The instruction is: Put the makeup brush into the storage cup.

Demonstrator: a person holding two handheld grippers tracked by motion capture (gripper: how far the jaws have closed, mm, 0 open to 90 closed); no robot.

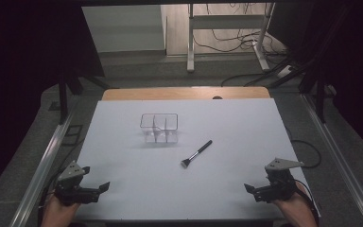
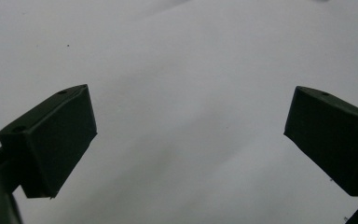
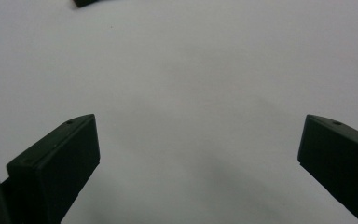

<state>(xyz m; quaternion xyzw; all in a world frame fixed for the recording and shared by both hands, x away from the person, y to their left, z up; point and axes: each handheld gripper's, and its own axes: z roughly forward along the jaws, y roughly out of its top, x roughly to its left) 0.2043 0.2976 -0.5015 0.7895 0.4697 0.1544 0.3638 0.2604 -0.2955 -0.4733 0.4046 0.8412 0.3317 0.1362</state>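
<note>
A clear plastic box (image 1: pixel 159 127) with inner compartments stands near the middle of the white table top (image 1: pixel 123 156). A black-handled makeup brush (image 1: pixel 196 153) lies to its right and nearer me, bristles toward me. My left gripper (image 1: pixel 103 187) rests at the near left corner, pointing right, jaws wide apart with nothing between them (image 2: pixel 186 126). At the near right corner my right gripper (image 1: pixel 248 190) points left, also open and empty (image 3: pixel 198 149). Both are well short of the brush and the box.
The white top sits on a wooden table (image 1: pixel 184 92) whose far edge shows beyond it. Metal rails (image 1: pixel 45 158) run along both sides. A desk frame (image 1: pixel 227 33) and loose cables (image 1: pixel 246 45) stand on the floor beyond.
</note>
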